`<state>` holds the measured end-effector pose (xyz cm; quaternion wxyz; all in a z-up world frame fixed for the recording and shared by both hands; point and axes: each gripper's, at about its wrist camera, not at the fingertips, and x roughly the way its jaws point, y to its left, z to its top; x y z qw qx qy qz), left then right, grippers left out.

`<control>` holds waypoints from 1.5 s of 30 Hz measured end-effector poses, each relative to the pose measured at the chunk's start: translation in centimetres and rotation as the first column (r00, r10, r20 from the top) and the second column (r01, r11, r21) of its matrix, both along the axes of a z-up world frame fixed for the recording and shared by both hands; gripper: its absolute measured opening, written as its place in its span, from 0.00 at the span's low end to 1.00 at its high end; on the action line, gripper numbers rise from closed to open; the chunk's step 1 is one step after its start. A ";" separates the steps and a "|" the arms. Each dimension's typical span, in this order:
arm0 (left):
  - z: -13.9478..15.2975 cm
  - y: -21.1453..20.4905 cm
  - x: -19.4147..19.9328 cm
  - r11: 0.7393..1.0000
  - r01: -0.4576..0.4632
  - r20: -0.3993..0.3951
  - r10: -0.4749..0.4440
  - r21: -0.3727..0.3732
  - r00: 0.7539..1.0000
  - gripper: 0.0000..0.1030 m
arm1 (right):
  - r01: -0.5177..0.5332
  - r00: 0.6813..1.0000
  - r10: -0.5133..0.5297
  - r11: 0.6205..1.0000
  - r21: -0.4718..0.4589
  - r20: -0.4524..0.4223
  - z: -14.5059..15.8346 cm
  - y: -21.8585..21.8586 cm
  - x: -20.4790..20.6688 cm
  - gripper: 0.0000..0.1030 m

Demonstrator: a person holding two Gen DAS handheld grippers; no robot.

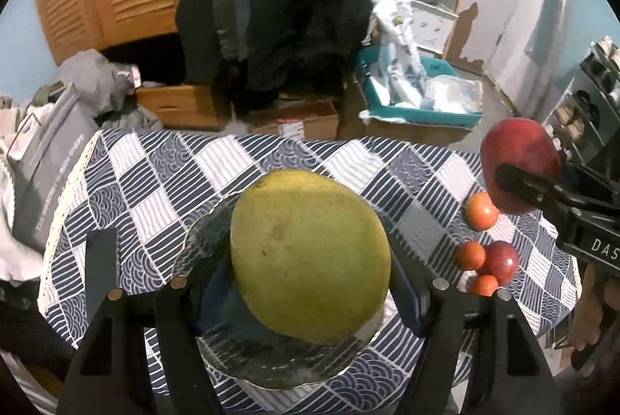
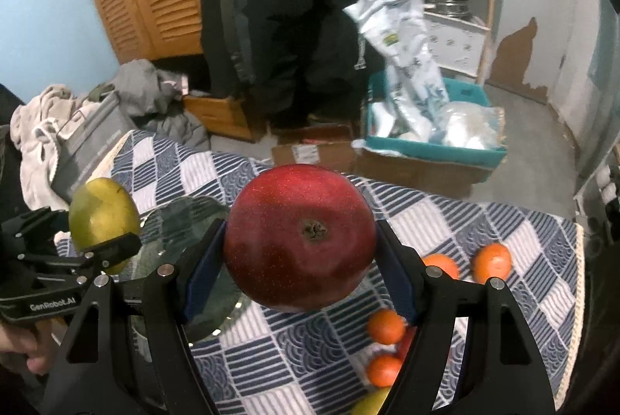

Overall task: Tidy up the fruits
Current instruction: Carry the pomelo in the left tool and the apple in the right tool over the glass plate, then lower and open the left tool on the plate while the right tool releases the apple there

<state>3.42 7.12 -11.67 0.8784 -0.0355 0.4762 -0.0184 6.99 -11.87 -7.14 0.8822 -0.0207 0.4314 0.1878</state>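
Currently you hold two items aloft, one per tool. Item one: a large green-yellow mango [image 1: 310, 256], clamped between the pads of your left gripper [image 1: 310, 283], which points steeply down over a clear glass plate [image 1: 217, 233] with a scalloped rim; the fruit hangs above the plate's middle, and whether it touches the glass cannot be told. Item two: a big red mango [image 2: 300, 236], stem scar toward the lens, pinched between the blue pads of your right gripper [image 2: 300, 260], held above the checked blue-and-white tablecloth [image 2: 310, 357] just to the right of the plate. Loose stock on the cloth: several small orange fruits, likely tangerines [image 1: 480, 210], a smaller dark red fruit [image 1: 503, 259] touching two of them, and a sliver of yellow-green fruit at the bottom edge of the right wrist view. Background: louvred wooden doors, dark hanging coats, cardboard boxes, a teal bin of plastic bags. Step in hand, by judgement: delivering both mangoes to the plate, green one first. Next move calls for lowering the green mango until it rests on the glass, easing the pads apart, clearing that tool away, then bringing the red mango in beside it without knocking the first; round fruit on smooth glass may roll.
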 end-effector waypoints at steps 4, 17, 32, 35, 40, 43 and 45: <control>-1.3 1.8 0.0 0.999 -0.032 -0.033 0.032 0.000 0.999 0.72 | -0.044 0.999 0.044 0.999 -0.012 -0.026 -1.3 2.4 0.5 0.72; -6.5 6.0 0.2 0.994 -0.113 -0.143 0.111 -0.005 0.984 0.72 | -0.174 0.976 0.167 0.984 -0.044 -0.143 -6.7 9.4 2.4 0.72; -12.3 8.0 0.6 0.989 -0.145 -0.272 0.141 0.006 0.952 0.72 | -0.285 0.931 0.243 0.950 -0.124 -0.273 -12.9 14.0 2.9 0.72; -13.1 8.3 0.6 0.988 -0.158 -0.297 0.150 0.000 0.943 0.72 | -0.293 0.923 0.244 0.947 -0.134 -0.297 -13.8 14.3 2.8 0.72; -14.2 8.7 0.5 0.985 -0.172 -0.332 0.162 -0.003 0.929 0.72 | -0.296 0.913 0.237 0.945 -0.140 -0.332 -15.1 14.4 2.8 0.72; -14.6 8.3 0.4 0.987 -0.158 -0.347 0.151 0.007 0.926 0.72 | -0.298 0.908 0.235 0.944 -0.140 -0.348 -15.6 14.5 2.8 0.72; -14.8 8.1 0.4 0.989 -0.149 -0.356 0.143 0.010 0.923 0.72 | -0.298 0.906 0.233 0.944 -0.141 -0.354 -15.8 14.5 2.8 0.73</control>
